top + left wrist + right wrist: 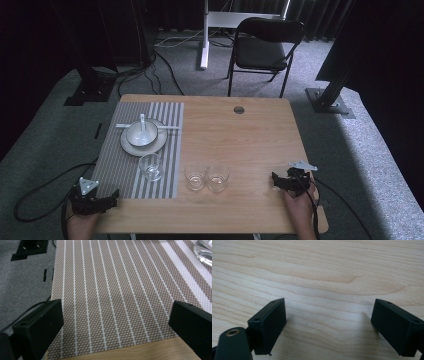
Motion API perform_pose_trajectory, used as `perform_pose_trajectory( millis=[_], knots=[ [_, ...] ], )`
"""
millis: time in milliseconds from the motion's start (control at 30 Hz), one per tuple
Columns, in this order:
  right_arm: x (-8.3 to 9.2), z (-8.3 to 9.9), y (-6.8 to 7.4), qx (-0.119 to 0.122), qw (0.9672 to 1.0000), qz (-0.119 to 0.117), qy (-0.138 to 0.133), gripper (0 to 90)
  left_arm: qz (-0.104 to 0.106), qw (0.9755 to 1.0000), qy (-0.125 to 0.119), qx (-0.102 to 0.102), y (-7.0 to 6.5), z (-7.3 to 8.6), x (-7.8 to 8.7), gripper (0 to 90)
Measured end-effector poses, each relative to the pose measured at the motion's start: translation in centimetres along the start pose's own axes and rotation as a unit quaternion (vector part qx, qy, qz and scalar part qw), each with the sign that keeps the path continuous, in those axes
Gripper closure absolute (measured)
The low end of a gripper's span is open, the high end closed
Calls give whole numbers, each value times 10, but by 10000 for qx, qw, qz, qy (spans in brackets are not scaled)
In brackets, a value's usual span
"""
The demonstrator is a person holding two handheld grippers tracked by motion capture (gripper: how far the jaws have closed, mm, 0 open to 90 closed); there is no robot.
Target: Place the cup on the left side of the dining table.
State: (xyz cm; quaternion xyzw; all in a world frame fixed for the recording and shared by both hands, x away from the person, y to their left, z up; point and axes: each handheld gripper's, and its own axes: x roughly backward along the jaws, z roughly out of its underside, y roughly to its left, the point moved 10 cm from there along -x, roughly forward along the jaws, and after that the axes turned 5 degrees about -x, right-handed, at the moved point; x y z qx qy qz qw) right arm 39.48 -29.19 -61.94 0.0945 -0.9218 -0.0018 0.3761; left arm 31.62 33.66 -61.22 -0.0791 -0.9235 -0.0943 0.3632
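My left gripper (111,199) rests at the table's front left corner, open, with nothing between its jaws; its own view looks across the striped placemat (112,290) from between those spread jaws (117,322). My right gripper (276,180) lies open on bare wood at the front right, jaws wide apart over the tabletop (329,322). On the placemat (120,165) a white bowl with a spoon (141,132) sits on a plate (132,146), and an empty glass (150,166) stands in front of it. Two more glasses (195,177) (218,178) stand side by side on the wood.
The wooden table (240,135) has a round cable hole (239,109) near its far edge. A black folding chair (265,45) and a white desk leg (204,35) stand beyond it on grey carpet. Cables trail from both grippers.
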Motion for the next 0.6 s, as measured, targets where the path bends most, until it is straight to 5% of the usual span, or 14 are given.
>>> perform_pose_trajectory(
  millis=[100,233,600],
  knots=[
    [0,0,0,5,10000,0,1,123,-173,9998,47,13,4,2,0,3],
    [0,0,0,4,10000,0,0,123,-149,9998,-74,139,5,1,1,3],
    [0,0,0,3,10000,-1,-1,123,-210,9994,112,239,9,6,0,3]
  ],
)
